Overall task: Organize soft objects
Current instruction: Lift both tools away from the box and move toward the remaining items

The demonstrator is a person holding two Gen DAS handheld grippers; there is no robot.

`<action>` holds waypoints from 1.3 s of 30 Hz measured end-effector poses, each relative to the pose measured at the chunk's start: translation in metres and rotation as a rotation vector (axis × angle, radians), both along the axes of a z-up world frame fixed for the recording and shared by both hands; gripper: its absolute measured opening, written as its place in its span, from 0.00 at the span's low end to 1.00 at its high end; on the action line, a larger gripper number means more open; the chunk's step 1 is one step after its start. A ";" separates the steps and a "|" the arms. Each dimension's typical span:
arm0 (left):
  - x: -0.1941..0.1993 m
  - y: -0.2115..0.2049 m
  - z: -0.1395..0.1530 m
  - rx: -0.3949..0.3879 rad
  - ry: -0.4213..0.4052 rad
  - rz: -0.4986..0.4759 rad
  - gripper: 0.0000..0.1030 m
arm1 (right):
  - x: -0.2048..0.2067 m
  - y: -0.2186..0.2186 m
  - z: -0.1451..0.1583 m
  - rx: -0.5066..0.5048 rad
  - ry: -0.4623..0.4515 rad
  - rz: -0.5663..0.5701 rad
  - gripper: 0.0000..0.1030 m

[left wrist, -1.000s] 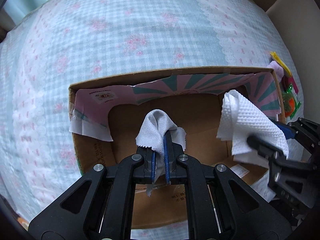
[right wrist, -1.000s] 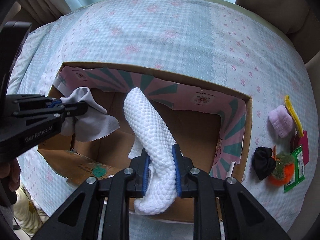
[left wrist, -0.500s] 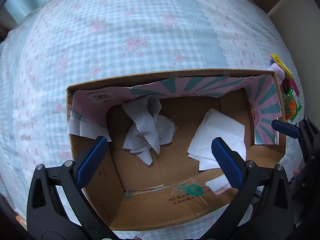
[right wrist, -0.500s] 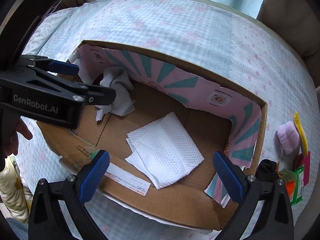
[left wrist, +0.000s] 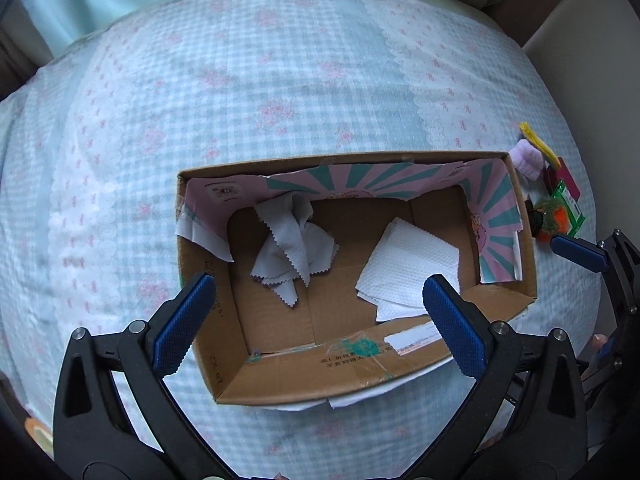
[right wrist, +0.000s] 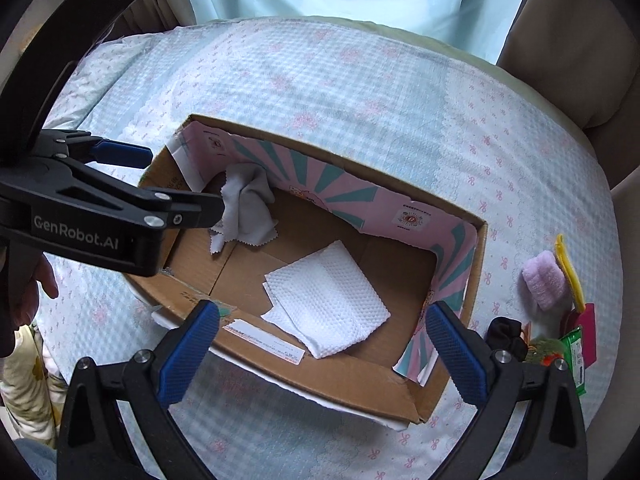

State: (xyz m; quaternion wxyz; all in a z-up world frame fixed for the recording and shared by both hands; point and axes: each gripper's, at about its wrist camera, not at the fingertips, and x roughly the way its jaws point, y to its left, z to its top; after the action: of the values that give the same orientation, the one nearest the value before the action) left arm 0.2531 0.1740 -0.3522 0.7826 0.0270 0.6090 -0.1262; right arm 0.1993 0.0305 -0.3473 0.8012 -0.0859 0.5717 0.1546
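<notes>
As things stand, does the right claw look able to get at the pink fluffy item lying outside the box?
Probably yes. The right claw is open and empty, and the pink fluffy item lies uncovered on the checked cloth beside the cardboard box, with nothing between.

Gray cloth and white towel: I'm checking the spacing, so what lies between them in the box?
Only bare cardboard floor between the gray cloth and white towel, clearest in the left wrist view.

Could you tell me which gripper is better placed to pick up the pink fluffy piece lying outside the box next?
Probably the right gripper: it is open and empty, and the pink fluffy piece lies just off its right side, beyond the box.
</notes>
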 end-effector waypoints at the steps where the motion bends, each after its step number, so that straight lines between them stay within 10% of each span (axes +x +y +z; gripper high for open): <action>1: -0.004 0.000 0.010 0.000 -0.013 0.001 1.00 | -0.002 0.000 0.007 0.001 -0.011 0.000 1.00; 15: -0.070 0.009 0.157 0.002 -0.241 0.054 1.00 | -0.053 -0.017 0.159 -0.006 -0.173 -0.138 1.00; 30: -0.116 -0.053 0.191 -0.028 -0.358 0.010 1.00 | -0.122 -0.127 0.217 0.017 -0.304 -0.558 1.00; 39: -0.135 -0.165 0.184 -0.068 -0.366 0.004 1.00 | -0.136 -0.254 0.210 0.031 -0.327 -0.547 1.00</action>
State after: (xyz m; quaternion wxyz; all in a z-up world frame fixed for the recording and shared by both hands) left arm 0.1176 0.0089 -0.1685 0.8811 0.0217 0.4518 -0.1383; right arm 0.0629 -0.2233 -0.1376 0.8954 0.0597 0.4350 -0.0737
